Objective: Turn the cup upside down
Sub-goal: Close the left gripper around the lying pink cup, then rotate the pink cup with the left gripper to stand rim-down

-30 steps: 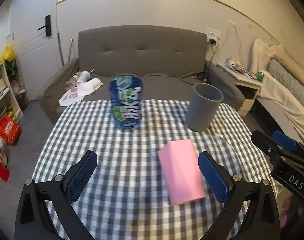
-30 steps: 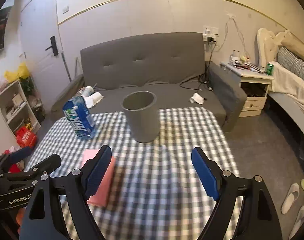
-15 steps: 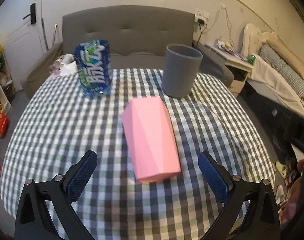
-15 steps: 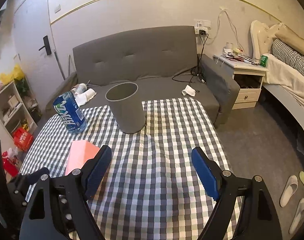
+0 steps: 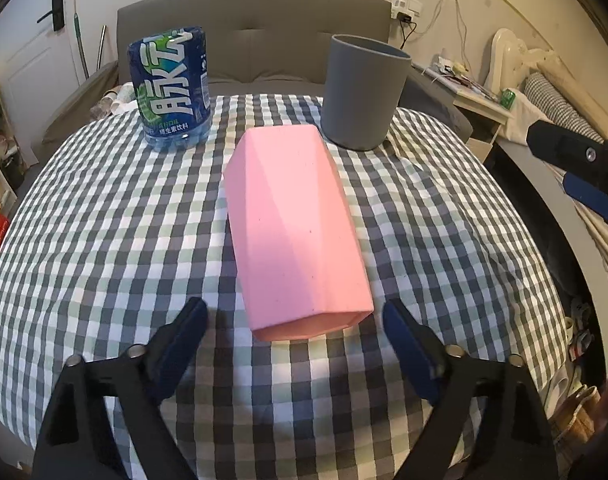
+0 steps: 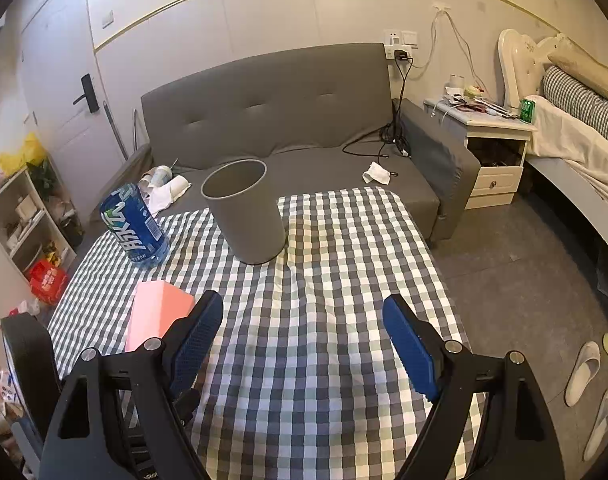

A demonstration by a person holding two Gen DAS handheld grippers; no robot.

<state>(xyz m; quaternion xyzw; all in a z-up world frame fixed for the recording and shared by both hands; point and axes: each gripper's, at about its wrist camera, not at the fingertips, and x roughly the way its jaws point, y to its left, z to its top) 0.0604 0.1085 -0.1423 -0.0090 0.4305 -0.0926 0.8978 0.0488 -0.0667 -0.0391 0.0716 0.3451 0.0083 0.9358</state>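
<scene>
pink cup | faceted, on its side | on checked cloth, nr grey cup

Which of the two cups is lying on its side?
The pink faceted cup. It lies flat on the checked tablecloth, just ahead of the open left tool. The grey cup behind it stands upright, mouth up.

A blue bottle stands upright at the far left of the checkered desk, well apart from the grey bin at the far right. Behind the desk is a grey sofa. A white nightstand sits beside it, with slippers on the floor.
</scene>
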